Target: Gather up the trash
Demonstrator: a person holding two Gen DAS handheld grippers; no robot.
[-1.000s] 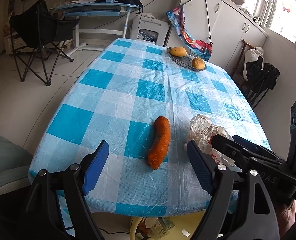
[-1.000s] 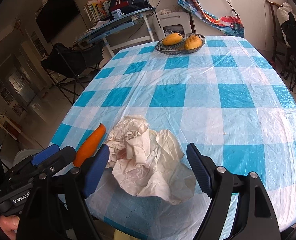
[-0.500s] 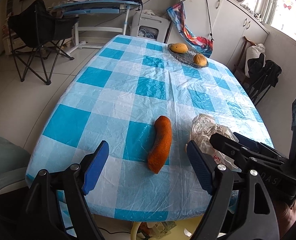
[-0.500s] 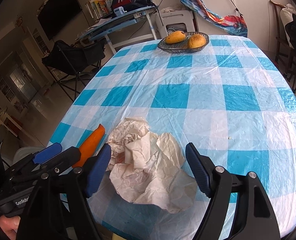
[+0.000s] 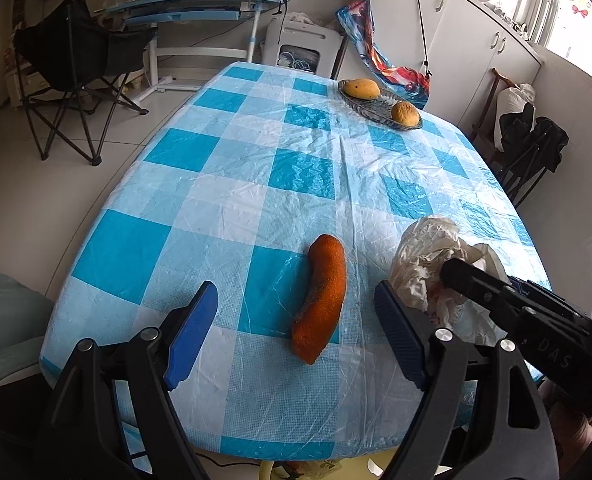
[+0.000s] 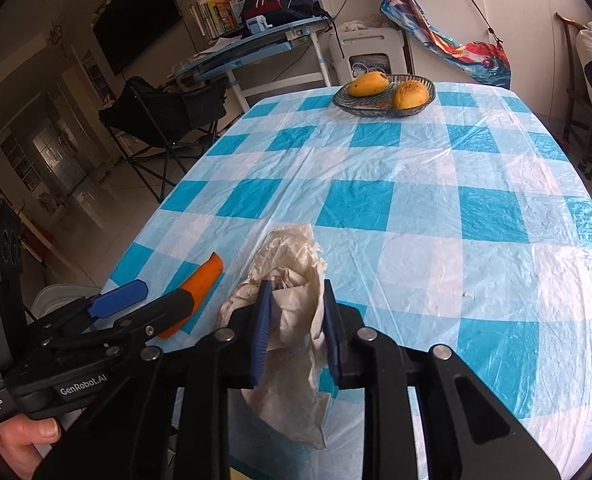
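Left to right, then, as seen from my two hand-held grippers. My left gripper (image 5: 296,330) stands with its jaws wide apart and nothing pressed between them; the orange peel-like scrap (image 5: 322,298) lies on the table (image 5: 224,200) in the gap between the blue pads, touched by neither. I judge this scrap to be trash not yet picked up, though what exactly it is I cannot tell.

Just to the right of it is the crumpled paper wrapper (image 6: 292,320), near the table's front edge. My right gripper (image 6: 296,338) has its jaws closing on this wrapper — both blue pads already press into its folds, bunching it upward between them. Part of the wrapper hangs below the jaws, and whether that part rests on the table or is clear of it I cannot tell.

Progress, as I judge it: one piece of trash is in the grasp and not yet carried anywhere; the orange scrap is left to do. No bin or bag for the trash can be made out in either view, so where these pieces go is not shown.

Container — at the far end of the table, towards the right, a dark glass dish (image 6: 346,106) holds two yellow-orange fruits (image 6: 368,84), lying side by side. I take these for food rather than trash.
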